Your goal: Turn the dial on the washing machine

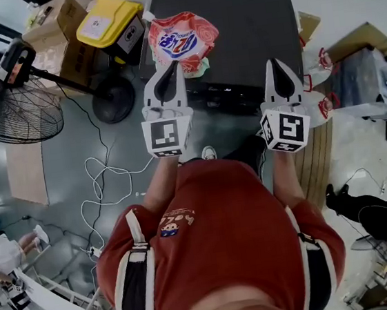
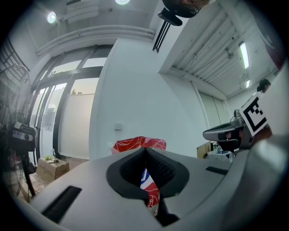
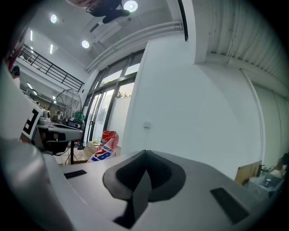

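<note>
Left gripper [image 1: 170, 69] and right gripper [image 1: 275, 63]: jaws together, nothing held, tips at the front edge of the dark grey flat-topped washing machine [image 1: 234, 28]. A red plastic detergent bag [image 1: 182, 42] lies just beyond the left tips, and bare top lies beyond the right. The dial cannot be made out.

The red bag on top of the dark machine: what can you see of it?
The red bag is a crinkled, glossy plastic pouch, red with white swirls and a blue-and-white label in its middle. It sits on the left side of the dark machine top, looking partly full. The left tool points at it from close by, tips together; whether they touch is unclear.
</note>
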